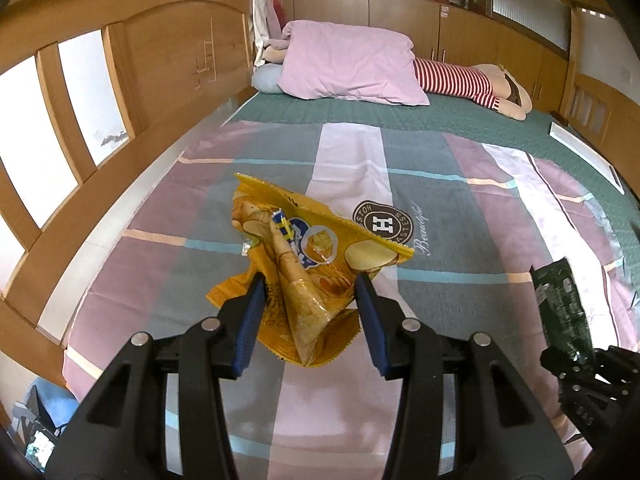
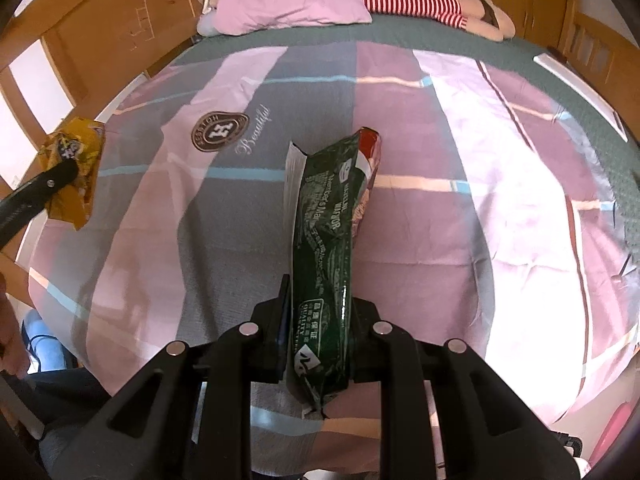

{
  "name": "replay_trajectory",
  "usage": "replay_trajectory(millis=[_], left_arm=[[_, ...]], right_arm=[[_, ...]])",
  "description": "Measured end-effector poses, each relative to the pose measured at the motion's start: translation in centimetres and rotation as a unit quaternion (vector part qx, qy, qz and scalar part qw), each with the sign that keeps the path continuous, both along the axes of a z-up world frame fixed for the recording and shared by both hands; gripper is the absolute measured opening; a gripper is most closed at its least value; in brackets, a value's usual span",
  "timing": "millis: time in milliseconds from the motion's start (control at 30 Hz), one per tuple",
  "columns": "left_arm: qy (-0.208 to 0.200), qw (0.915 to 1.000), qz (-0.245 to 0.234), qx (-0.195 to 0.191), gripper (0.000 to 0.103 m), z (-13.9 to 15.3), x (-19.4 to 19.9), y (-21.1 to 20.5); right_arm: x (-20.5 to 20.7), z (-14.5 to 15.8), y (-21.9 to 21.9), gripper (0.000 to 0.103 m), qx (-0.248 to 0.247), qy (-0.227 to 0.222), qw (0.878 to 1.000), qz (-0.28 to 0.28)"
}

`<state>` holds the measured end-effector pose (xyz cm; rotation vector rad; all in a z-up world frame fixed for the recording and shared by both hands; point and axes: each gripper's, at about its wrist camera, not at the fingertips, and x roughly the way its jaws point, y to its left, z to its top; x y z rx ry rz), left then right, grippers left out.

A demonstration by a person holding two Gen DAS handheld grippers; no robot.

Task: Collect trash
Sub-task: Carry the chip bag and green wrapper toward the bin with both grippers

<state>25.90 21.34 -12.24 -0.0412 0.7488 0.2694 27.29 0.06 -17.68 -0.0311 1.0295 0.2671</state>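
Observation:
A crumpled yellow snack bag (image 1: 304, 268) sits between the blue pads of my left gripper (image 1: 310, 292), which is closed on it and holds it above the bed; the bag also shows at the left of the right wrist view (image 2: 76, 168). A dark green snack bag (image 2: 328, 240) with a red end stands pinched edge-on in my right gripper (image 2: 320, 300), lifted over the bedspread. The green bag (image 1: 560, 304) and the right gripper show at the right edge of the left wrist view.
A plaid pink and grey bedspread (image 1: 360, 184) covers the bed. A pink pillow (image 1: 348, 64) and a striped plush toy (image 1: 472, 80) lie at the far end. A wooden headboard (image 1: 100, 92) runs along the left.

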Motion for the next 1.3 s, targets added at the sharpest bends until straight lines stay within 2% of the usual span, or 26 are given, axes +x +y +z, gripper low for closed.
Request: replay_trajectory(millis=[233, 367, 467, 733, 1067, 1300], left_arm=[[-0.014, 0.9998, 0.0, 0.015, 0.046, 0.4, -0.6, -0.3], [-0.024, 0.9992, 0.001, 0.032, 0.046, 1.6, -2.9, -0.9], [-0.032, 0.9994, -0.003, 0.016, 0.046, 3.0, -5.0, -1.7], [-0.03, 0.9984, -0.044, -0.02, 0.046, 4.4, -10.8, -6.8], [-0.066, 0.9928, -0.099, 0.015, 0.046, 7.6, -17.5, -13.8], [-0.098, 0.9873, -0.124, 0.017, 0.046, 9.8, -20.8, -16.9]], right_arm=[[-1.3, 2.1, -0.1, 0.022, 0.01, -0.017, 1.0, 0.005], [-2.6, 4.5, -1.1, 0.022, 0.019, -0.042, 0.999, 0.008], [-3.5, 5.9, -2.3, 0.022, 0.028, -0.056, 0.998, 0.004], [-7.3, 9.0, -6.4, 0.022, 0.041, -0.083, 0.996, -0.011], [-14.7, 13.7, -13.3, 0.022, 0.067, -0.133, 0.988, -0.036], [-19.3, 15.7, -17.3, 0.022, 0.073, -0.164, 0.983, -0.048]])
